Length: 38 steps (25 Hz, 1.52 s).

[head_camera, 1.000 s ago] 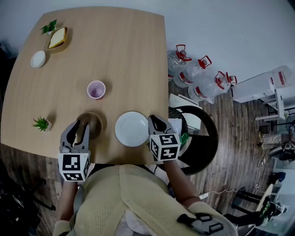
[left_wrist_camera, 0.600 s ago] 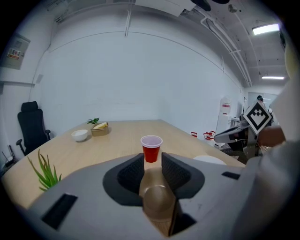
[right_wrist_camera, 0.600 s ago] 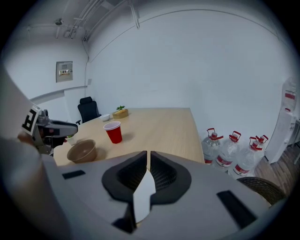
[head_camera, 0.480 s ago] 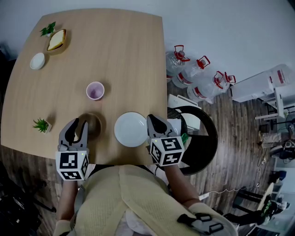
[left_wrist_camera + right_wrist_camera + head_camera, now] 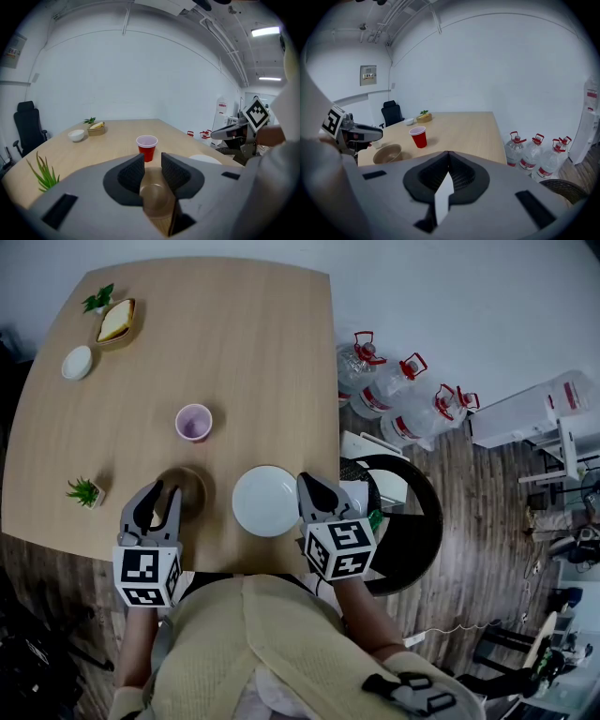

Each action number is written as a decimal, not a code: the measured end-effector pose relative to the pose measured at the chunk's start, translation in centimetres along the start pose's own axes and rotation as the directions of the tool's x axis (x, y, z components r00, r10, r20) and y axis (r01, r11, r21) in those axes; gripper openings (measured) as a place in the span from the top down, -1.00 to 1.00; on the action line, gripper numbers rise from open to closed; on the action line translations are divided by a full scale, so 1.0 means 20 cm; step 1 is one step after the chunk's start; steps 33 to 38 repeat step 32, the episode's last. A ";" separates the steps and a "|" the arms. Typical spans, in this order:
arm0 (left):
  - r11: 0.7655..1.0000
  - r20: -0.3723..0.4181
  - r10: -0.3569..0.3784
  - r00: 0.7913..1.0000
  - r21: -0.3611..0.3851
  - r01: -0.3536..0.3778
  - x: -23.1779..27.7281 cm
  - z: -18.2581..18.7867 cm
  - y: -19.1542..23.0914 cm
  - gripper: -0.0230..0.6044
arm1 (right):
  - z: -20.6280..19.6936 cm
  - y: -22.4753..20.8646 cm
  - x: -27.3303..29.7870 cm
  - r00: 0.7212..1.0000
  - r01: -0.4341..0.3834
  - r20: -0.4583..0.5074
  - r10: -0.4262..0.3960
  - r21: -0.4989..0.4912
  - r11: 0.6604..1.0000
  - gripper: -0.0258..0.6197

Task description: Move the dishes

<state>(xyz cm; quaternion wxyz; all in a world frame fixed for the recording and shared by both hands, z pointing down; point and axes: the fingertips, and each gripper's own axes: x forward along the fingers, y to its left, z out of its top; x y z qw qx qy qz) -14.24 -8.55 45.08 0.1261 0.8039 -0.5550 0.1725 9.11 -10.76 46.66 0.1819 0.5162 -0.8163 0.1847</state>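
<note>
Hardly any shift on the left since a second ago, and a slight rise on the right. Far left, by the near edge of wooden table (image 5: 234, 352): left gripper (image 5: 162, 493) poised over brown bowl (image 5: 194, 489), jaws half spread, with the bowl's hollow and near wall showing in the gap. No pad seen pressing on it, so read as not yet gripped. Beyond, mid-table: red cup (image 5: 194, 423), untouched, well apart from both tools. Right of the bowl: white plate (image 5: 265, 501), near the table's front edge, close to the bowl but not touching. At the plate's right rim: right gripper (image 5: 307, 484), jaws just closed the last bit and now pinched tight on a white sliver of that rim. Whether plate already clear of the wood: not readable. Judged step: taking hold of both dishes, plate secured, bowl pending. For the next move, probably: close the left jaws on the bowl's wall, then lift both together. Keep the plate level, since held by one edge only and prone to tip. Destination unknown.
</note>
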 end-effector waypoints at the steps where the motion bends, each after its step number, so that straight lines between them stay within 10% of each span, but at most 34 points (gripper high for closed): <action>1: 1.000 0.000 0.000 1.000 0.005 0.000 0.00 0.00 0.00 0.55 | 0.00 0.00 0.00 1.000 -0.002 0.001 0.002 0.000 1.000 0.87; 38: 1.000 -0.024 -0.007 1.000 0.020 0.007 -0.04 -0.01 -0.03 0.57 | -0.03 0.03 -0.04 1.000 0.007 0.004 -0.007 0.001 1.000 0.88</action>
